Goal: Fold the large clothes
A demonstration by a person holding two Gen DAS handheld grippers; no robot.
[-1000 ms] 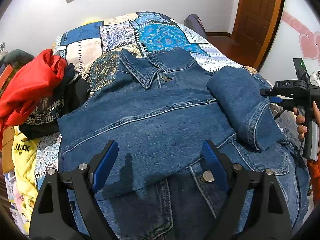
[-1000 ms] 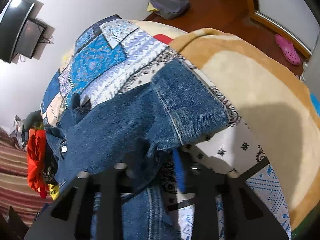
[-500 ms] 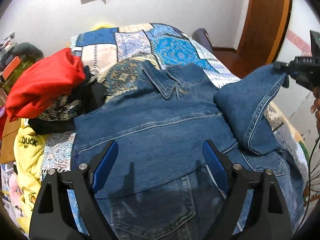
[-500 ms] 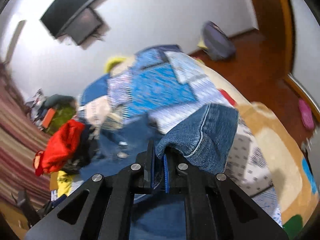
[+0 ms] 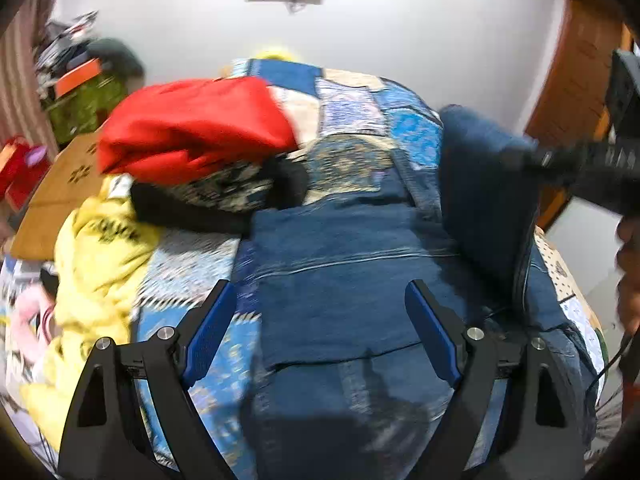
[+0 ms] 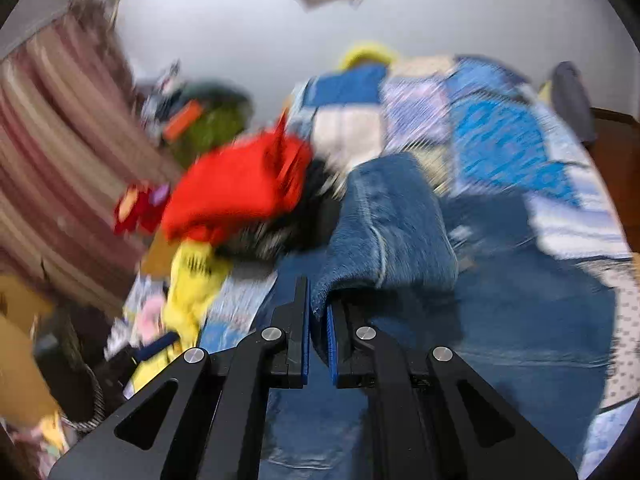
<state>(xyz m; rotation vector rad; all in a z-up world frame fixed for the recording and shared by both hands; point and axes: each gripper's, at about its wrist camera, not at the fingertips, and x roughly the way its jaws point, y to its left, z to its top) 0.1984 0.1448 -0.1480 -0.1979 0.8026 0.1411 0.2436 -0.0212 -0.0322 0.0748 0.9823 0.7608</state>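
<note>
Though motion blur smears both views, the blue denim jacket [image 5: 340, 280] lies lengthwise along the patchwork-quilted bed [image 5: 360, 100], collar hidden; right claw [image 6: 318, 316] clamps its raised sleeve [image 6: 384, 224], left claw [image 5: 320, 320] spread, empty.

bed [image 5: 352, 92] | patchwork cover | on it: denim jacket [image 5: 344, 280], clothes heap [image 5: 192, 140]

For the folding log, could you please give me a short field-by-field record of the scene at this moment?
garment: denim jacket spread on the patchwork bedspread
sleeve: lifted off the jacket, pinched at its edge
right gripper: shut on the sleeve
left gripper: open, empty, above the jacket
beside jacket: red garment on a dark pile, yellow garment
image: motion-blurred
</note>
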